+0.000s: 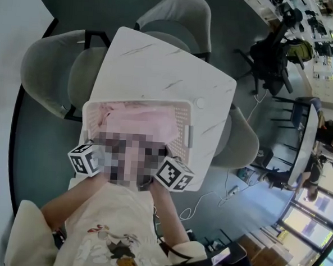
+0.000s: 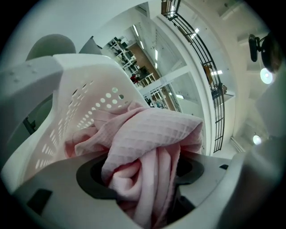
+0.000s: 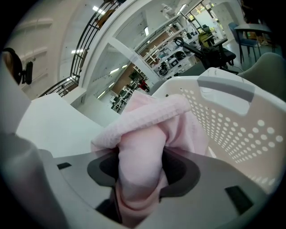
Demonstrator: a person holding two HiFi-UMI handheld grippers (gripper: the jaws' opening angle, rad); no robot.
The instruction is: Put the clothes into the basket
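A pink waffle-weave garment [image 1: 143,122] fills the white perforated basket [image 1: 185,115] on the marble table. Both grippers sit at the basket's near rim, partly hidden by a mosaic patch. My left gripper [image 1: 97,153] is shut on a bunch of the pink cloth [image 2: 147,170], which bulges up between its jaws against the basket wall [image 2: 76,112]. My right gripper [image 1: 163,164] is shut on another fold of the same pink cloth [image 3: 138,174], with the basket's handle side [image 3: 228,89] to its right.
The white marble table [image 1: 165,67] carries the basket at its near end. Grey armchairs [image 1: 52,66] stand left, far [image 1: 179,12] and right of it. A cable [image 1: 207,199] lies on the dark floor at the right.
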